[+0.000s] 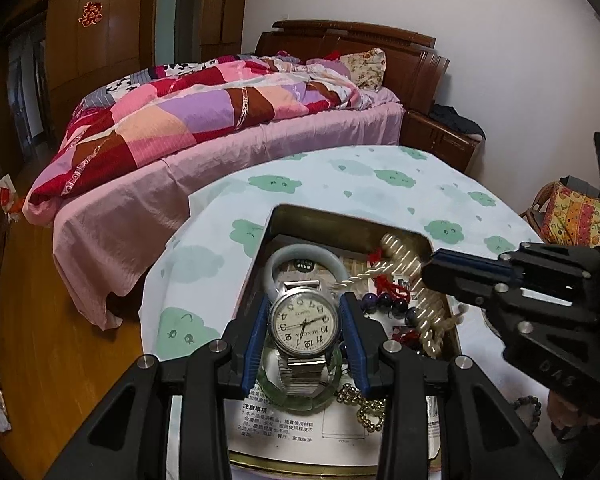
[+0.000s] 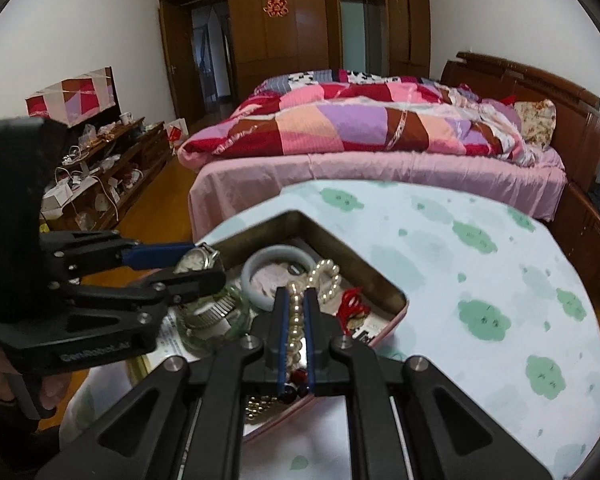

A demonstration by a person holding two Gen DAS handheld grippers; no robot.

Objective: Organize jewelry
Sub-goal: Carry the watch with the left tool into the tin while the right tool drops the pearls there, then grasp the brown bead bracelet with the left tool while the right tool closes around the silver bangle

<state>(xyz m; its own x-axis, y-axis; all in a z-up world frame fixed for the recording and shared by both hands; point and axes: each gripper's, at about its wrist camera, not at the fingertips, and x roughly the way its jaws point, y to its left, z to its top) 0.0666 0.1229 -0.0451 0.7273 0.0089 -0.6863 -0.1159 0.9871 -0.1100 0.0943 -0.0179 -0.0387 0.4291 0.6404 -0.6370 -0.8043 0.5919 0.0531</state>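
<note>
An open metal tin (image 1: 352, 222) (image 2: 356, 258) on the table holds the jewelry. My left gripper (image 1: 305, 322) (image 2: 204, 258) is shut on a silver wristwatch (image 1: 303, 322) (image 2: 194, 262), holding it just above the tin's near end. My right gripper (image 2: 295, 300) (image 1: 424, 270) is shut on a pearl necklace (image 2: 326, 276) (image 1: 404, 268), which dangles blurred into the tin. In the tin lie a pale jade bangle (image 1: 278, 264) (image 2: 278, 258), a green bangle (image 1: 300, 394) (image 2: 216, 320), dark beads (image 1: 384, 302), a red cord (image 2: 354, 300) and a gold bead chain (image 1: 364, 404).
The round table (image 1: 380, 176) (image 2: 480, 272) has a pale cloth with green cloud prints. A bed with a patchwork quilt (image 1: 204, 120) (image 2: 380, 128) stands behind it. A dark bead bracelet (image 1: 530, 410) lies on the cloth right of the tin. A cluttered low cabinet (image 2: 100, 172) is left.
</note>
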